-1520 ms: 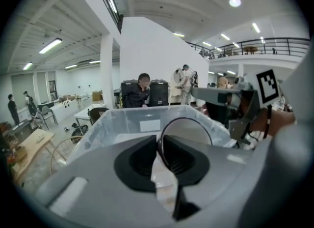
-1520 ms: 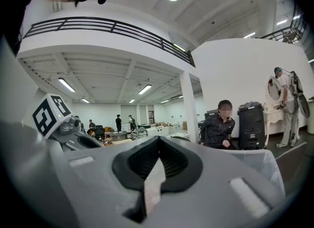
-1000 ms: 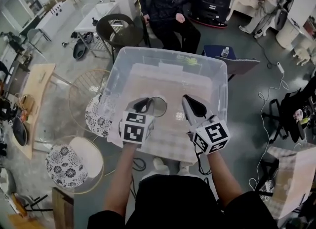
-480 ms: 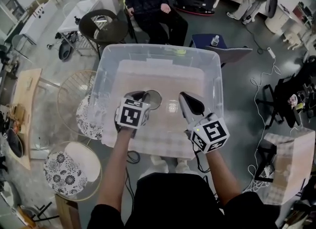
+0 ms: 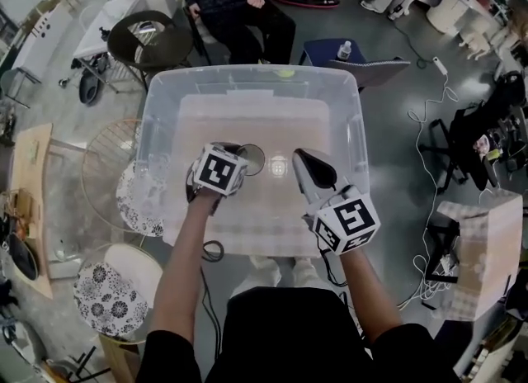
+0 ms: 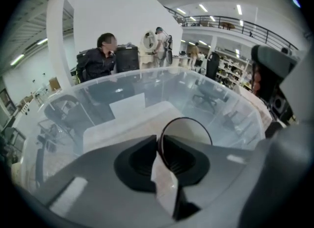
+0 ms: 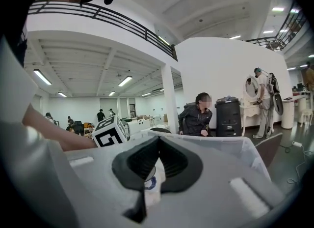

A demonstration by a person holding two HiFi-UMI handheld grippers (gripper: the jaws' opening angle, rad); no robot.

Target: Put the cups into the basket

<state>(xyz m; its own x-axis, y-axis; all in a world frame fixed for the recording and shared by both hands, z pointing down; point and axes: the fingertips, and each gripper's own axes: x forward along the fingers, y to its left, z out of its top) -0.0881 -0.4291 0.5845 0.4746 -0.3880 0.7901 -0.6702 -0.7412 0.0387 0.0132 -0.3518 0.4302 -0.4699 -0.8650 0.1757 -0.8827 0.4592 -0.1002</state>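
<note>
Snugly within left tool (clear cup)

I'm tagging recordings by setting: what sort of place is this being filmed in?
Probably a large open workshop or lab hall, not a home: a railed mezzanine overhead, storage shelves at the back, cables trailing over a grey floor.

Clear cups in a clear, open-topped plastic basket.
Tilted and pinched at its rim, low inside: dark-rimmed cup, contact with the floor not discernible; just beside it, second cup, pose unclear.
</note>
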